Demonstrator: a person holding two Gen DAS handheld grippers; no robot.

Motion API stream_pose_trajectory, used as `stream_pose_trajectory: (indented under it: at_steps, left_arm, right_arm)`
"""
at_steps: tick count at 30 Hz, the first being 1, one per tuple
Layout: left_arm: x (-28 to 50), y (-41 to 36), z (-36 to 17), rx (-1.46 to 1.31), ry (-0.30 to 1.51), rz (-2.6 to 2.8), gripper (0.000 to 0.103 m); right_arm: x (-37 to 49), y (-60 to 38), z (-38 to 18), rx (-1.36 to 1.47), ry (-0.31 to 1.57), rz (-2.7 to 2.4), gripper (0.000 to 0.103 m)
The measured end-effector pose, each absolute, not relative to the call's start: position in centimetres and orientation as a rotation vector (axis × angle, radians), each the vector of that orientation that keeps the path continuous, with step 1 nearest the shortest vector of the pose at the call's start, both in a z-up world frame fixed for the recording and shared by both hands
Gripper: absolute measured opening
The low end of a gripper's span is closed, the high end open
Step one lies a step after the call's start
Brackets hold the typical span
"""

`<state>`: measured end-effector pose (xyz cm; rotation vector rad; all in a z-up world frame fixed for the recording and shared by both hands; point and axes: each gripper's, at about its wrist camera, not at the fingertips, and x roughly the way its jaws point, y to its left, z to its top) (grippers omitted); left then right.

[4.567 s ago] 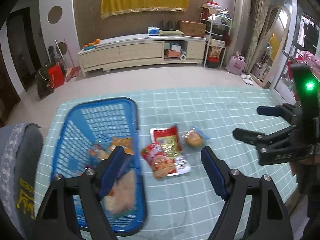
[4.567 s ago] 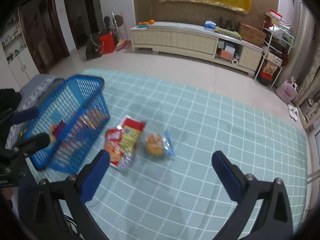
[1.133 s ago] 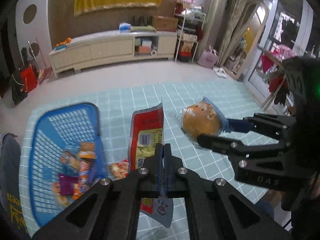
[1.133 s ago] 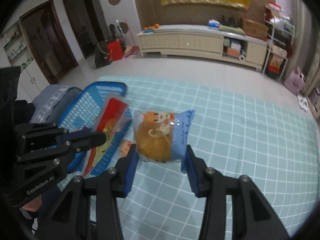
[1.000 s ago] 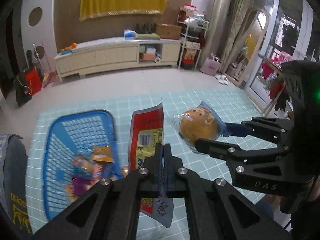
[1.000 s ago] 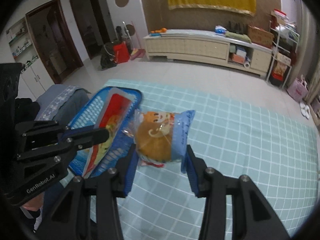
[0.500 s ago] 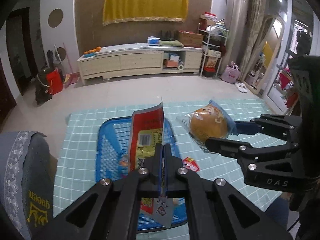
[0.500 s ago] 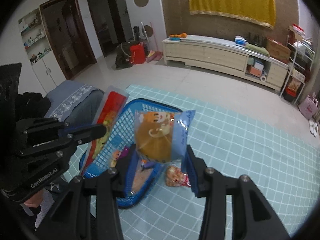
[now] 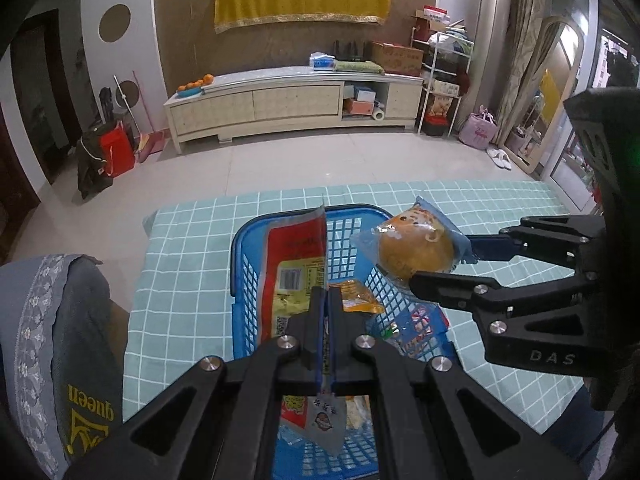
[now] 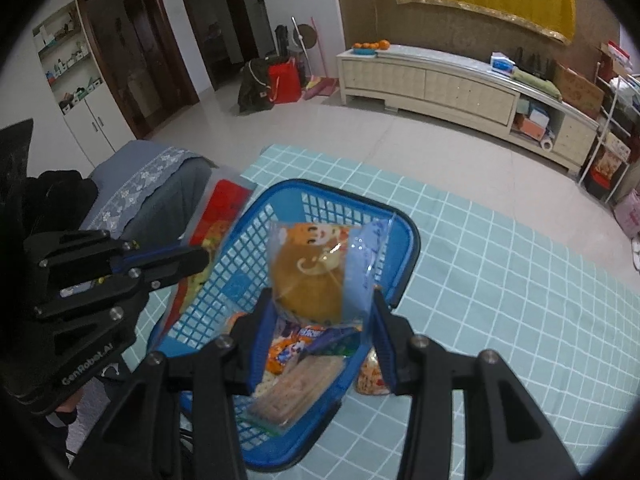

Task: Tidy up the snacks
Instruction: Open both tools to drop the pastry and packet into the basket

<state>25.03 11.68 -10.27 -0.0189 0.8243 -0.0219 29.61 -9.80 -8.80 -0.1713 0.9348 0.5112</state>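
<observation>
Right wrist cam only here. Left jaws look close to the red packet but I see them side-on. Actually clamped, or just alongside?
Observer: Clamped. In the left wrist view the left gripper has its jaws shut flat on the red packet, pinching low down, with the packet's bottom edge hanging below them.
Operator: The bun pack blocks the middle of the basket for me. Anything lying there?
Observer: Yes, the left wrist view shows a yellow-orange sachet lying inside, just to the right of the red packet.
</observation>
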Motion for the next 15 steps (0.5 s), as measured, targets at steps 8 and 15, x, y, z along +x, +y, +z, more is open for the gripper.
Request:
stream_pose_trajectory:
  at_steps: [8,15]
  left_arm:
    - [25.5,12.2,-11.3,0.023,0.837,-0.024,0.014]
    - [25.0,12.4,-11.1,0.026,0.849,-0.006,0.061]
  right_arm:
    - [30.4,-9.3,-9.6,-0.190,0.931,0.528,0.058]
    - [30.4,-10.8,-8.5,-0.185,0.860,0.511,0.090]
